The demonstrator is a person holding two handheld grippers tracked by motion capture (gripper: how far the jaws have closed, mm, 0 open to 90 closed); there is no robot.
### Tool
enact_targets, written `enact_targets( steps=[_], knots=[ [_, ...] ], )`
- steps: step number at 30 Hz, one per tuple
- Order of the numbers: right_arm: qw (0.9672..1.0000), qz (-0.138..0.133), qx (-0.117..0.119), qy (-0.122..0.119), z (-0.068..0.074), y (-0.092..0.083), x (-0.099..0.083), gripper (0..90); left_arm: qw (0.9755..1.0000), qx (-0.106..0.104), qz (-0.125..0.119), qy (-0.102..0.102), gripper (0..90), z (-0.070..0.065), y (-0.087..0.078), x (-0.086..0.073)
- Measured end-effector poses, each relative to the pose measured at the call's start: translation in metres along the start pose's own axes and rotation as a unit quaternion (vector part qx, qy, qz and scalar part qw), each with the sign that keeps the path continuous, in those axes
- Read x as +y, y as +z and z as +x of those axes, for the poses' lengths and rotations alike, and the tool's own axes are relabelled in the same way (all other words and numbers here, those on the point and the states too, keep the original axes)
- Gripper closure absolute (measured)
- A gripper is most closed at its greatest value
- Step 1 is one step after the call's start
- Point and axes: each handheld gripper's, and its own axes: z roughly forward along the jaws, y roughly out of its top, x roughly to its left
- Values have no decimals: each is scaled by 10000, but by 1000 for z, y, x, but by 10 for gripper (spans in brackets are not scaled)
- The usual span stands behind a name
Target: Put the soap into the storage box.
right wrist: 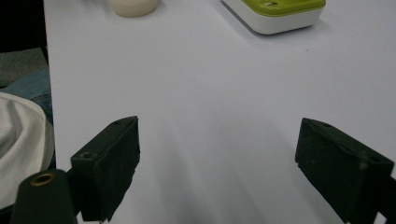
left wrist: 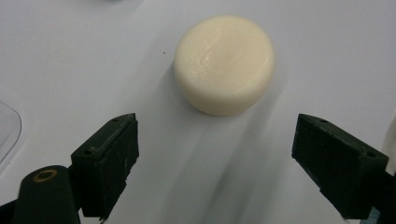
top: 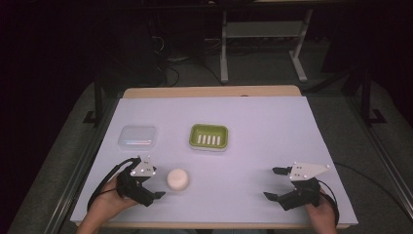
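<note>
A round, cream-white bar of soap (top: 178, 179) lies on the pale lilac tabletop (top: 253, 126) toward the near-left corner, flat on its broad face; in the left gripper view the same soap (left wrist: 224, 63) sits just ahead of the two black jaws, apart from both. The left gripper (top: 155, 183) is near the tabletop's near edge on the left side, just beside the soap, held in the person's left hand (top: 104, 204); its jaws are spread wide with nothing between them, as the left gripper view (left wrist: 215, 163) shows. The right gripper (top: 274, 184) is near the near edge toward the right corner, held in the right hand (top: 322, 214); its jaws likewise stand wide apart and hold nothing (right wrist: 217, 163). A green, rectangular soap dish with white slots and a white base (top: 209, 137) rests near the middle of the tabletop, well apart from the soap; a clear, rounded rectangular plastic lid (top: 138, 136) lies to its left, toward the left edge. In the right gripper view the green dish (right wrist: 275, 13) and the soap (right wrist: 132, 6) show at the top edge.
</note>
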Motion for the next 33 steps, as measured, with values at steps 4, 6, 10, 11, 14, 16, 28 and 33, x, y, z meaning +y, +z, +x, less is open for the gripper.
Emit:
enact_targets(
  steps=[4, 6, 10, 11, 14, 16, 28, 33],
  knots=[
    [10000, 13, 5, -9, 0, 1, 1, 131, 10000, -27, 41, 36, 145, -1, 2, 4],
    [10000, 13, 3, -6, 1, 1, 1, 131, 9999, -40, 82, 74, 146, 0, 4, 6],
    [10000, 6, -3, 3, 0, 1, 0, 131, 9998, -73, 125, 102, 152, -1, 5, 9],
    [10000, 5, -2, 8, 0, 1, 0, 131, 9998, -51, 115, 133, 152, 0, 6, 10],
    [10000, 9, 6, -14, 0, 1, 1, 131, 9998, -77, 143, 116, 152, 0, 7, 11],
    [10000, 9, 6, -18, 0, 1, 1, 131, 9997, -86, 165, 142, 152, 0, 7, 13],
    [10000, -19, 11, -27, 0, 1, 1, 131, 9992, -133, 279, 271, 152, -1, 13, 23],
    [10000, -12, 8, -23, 0, 0, 1, 131, 9990, -173, 302, 287, 155, -1, 16, 26]
  ],
)
